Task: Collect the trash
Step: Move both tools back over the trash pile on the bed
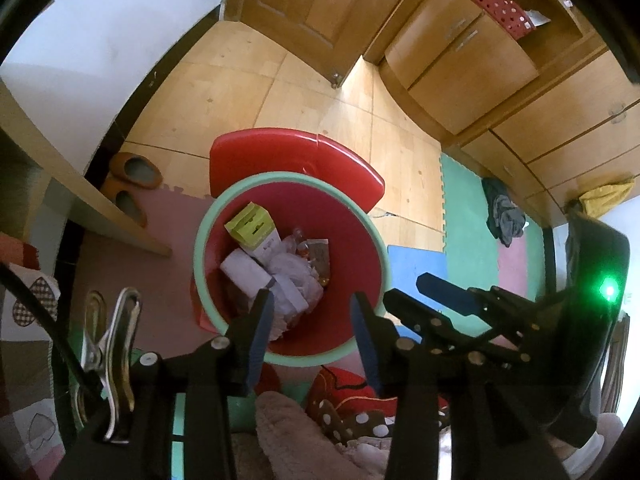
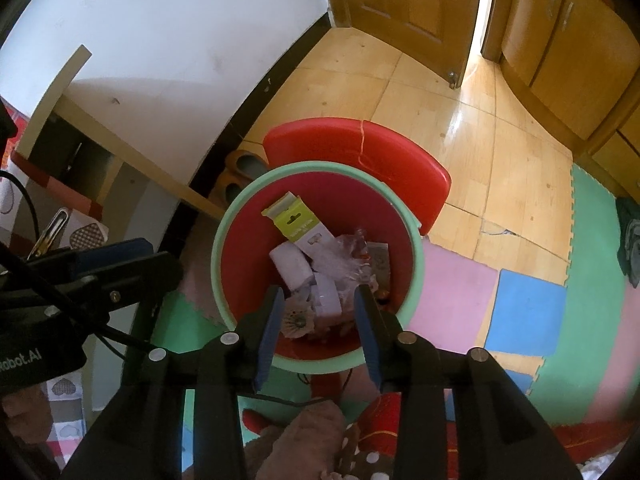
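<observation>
Here, both empty grippers (jaws parted) hover above the bin rim.

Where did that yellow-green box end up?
The yellow-green box lies in the red bin, against its far left wall, atop white paper trash; both views show it.

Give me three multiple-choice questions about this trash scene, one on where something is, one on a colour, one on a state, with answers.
1. Where is the yellow-green box?
A. inside the bin
B. on the wooden floor
C. on the blue mat

2. What colour is the bin's rim?
A. black
B. pale green
C. yellow

3. How is the right claw?
A. shut on a bottle
B. shut on paper
C. open and empty

Answers: 1 A, it leans on the red inner wall above the white litter; 2 B, a green ring circles the red bin; 3 C, its fingers stand apart with nothing between.
</observation>
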